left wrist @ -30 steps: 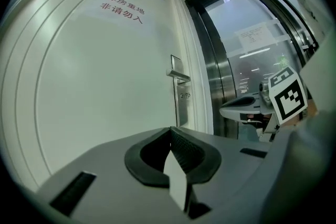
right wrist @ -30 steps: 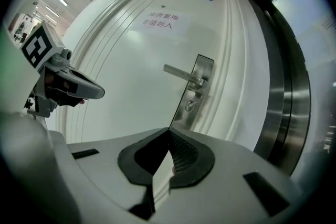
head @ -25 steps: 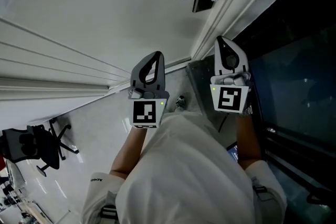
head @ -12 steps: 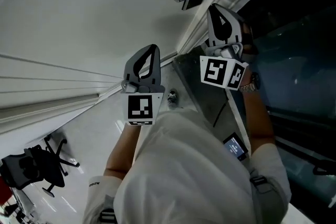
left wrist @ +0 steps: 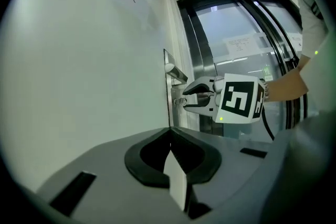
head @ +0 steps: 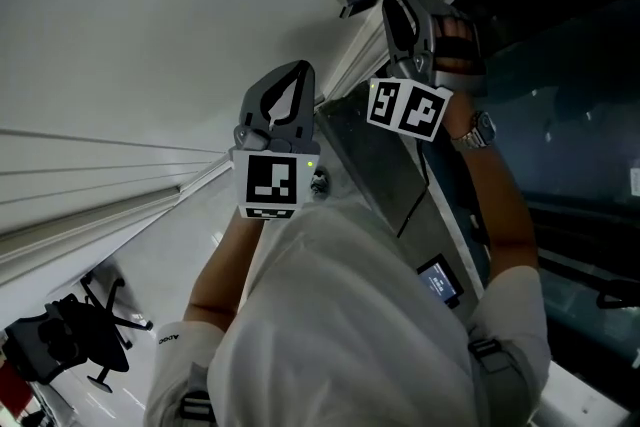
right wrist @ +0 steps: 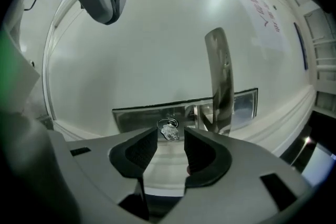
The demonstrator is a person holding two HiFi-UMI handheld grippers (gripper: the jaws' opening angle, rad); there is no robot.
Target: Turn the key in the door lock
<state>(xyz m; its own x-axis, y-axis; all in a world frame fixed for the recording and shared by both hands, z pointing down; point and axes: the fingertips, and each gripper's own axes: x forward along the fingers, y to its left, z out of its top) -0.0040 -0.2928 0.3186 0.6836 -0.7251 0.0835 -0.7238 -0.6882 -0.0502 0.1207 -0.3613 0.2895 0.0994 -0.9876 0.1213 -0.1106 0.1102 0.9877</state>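
Note:
A small silver key (right wrist: 169, 131) sticks out of the lock in a metal plate (right wrist: 142, 115) on the white door, just left of the lever handle (right wrist: 220, 81). My right gripper (right wrist: 170, 138) is open, its jaws having just been opening. Its two dark pads stand on either side of the key without pressing it. In the left gripper view the right gripper (left wrist: 185, 100) sits under the handle (left wrist: 176, 73) at the door's edge. My left gripper (left wrist: 169, 132) hangs back from the door with its tips together, shut on nothing. The head view shows the left gripper (head: 288, 80) lower left of the right gripper (head: 400, 7).
The white door (head: 180, 25) fills the left of the head view, and a dark glass panel (head: 560, 95) stands at the right. A metal door frame (left wrist: 210, 50) runs beside the lock. An office chair (head: 70, 340) stands on the floor at the lower left.
My right gripper has travelled up to the lock under the handle, rolled over, and its jaws have parted. The left gripper has shifted only slightly and stays shut.

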